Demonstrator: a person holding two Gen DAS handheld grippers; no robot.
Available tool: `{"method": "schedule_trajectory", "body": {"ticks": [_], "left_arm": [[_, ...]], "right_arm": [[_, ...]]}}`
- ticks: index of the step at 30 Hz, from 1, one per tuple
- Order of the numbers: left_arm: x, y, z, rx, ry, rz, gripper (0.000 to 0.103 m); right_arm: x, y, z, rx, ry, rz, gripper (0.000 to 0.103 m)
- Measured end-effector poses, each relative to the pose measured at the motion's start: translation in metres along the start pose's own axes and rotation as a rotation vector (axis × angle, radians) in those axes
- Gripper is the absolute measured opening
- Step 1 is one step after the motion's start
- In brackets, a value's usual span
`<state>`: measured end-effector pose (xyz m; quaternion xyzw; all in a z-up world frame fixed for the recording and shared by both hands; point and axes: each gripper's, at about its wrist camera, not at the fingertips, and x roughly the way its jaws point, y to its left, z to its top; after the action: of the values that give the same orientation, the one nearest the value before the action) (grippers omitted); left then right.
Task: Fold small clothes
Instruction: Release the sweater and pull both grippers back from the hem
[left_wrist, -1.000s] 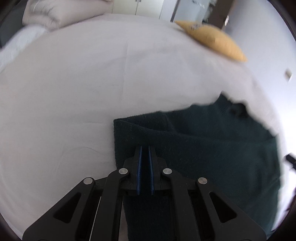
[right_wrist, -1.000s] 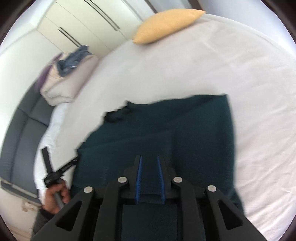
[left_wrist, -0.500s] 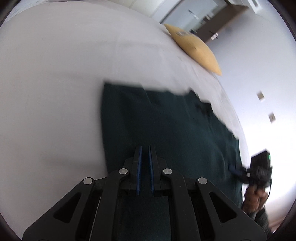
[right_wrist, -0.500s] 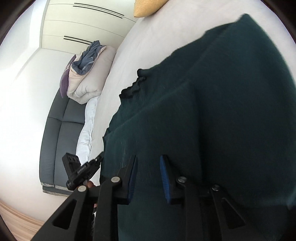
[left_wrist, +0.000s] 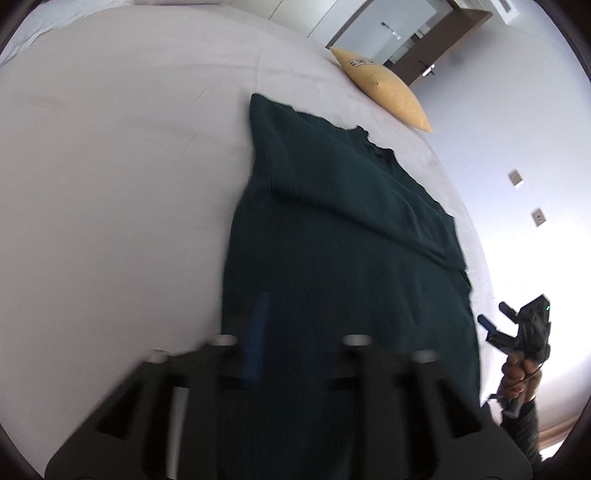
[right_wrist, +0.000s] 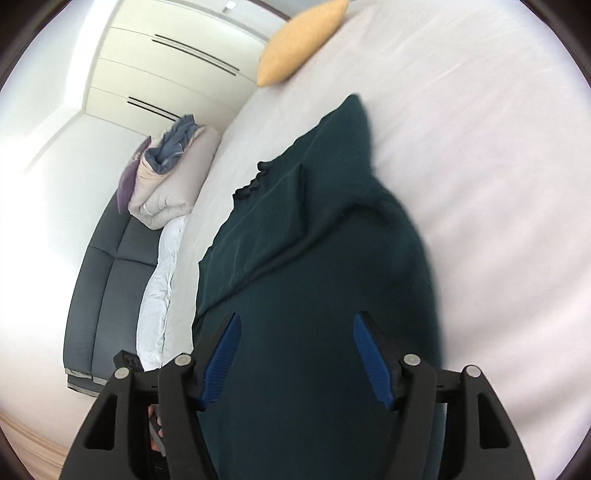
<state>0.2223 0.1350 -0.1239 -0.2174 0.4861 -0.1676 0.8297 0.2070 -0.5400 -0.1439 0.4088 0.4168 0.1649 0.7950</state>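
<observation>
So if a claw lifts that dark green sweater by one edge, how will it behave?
The dark green sweater would probably droop and fold on itself: it already lies in soft creases on the bed sheet. Its knit looks fairly thick, so likely some weight. Pushed, it would probably bunch rather than slide.

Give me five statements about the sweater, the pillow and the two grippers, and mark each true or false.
1. The sweater is dark green. True.
2. The right gripper is clamped on the sweater. False: its jaws have just been opening and stand apart, pads off the cloth.
3. A yellow pillow lies on the bed beyond the sweater. True.
4. The sweater hangs in the air. False: it lies on the bed.
5. The left gripper is shut. False: its jaws have just been opening.
</observation>
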Motion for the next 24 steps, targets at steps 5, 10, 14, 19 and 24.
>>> {"method": "schedule_trajectory", "body": {"ticks": [5,10,14,19,24], "left_arm": [[-0.034,0.001,-0.063,-0.025,0.031,-0.017,0.085],[-0.049,0.003,-0.105,-0.060,0.081,-0.033,0.085],[-0.059,0.004,-0.120,-0.067,0.118,-0.033,0.085],[-0.066,0.008,-0.131,-0.065,0.172,-0.054,0.085],[-0.064,0.018,-0.133,-0.109,0.180,-0.110,0.083]], "right_arm": [[-0.052,-0.020,-0.049,0.006,-0.017,-0.061,0.069],[-0.076,-0.036,-0.090,0.003,0.021,-0.107,0.071],[-0.085,-0.048,-0.106,0.014,0.023,-0.121,0.071],[-0.091,-0.047,-0.121,-0.012,0.045,-0.125,0.071],[-0.090,-0.048,-0.125,0.002,0.057,-0.114,0.071]]}}
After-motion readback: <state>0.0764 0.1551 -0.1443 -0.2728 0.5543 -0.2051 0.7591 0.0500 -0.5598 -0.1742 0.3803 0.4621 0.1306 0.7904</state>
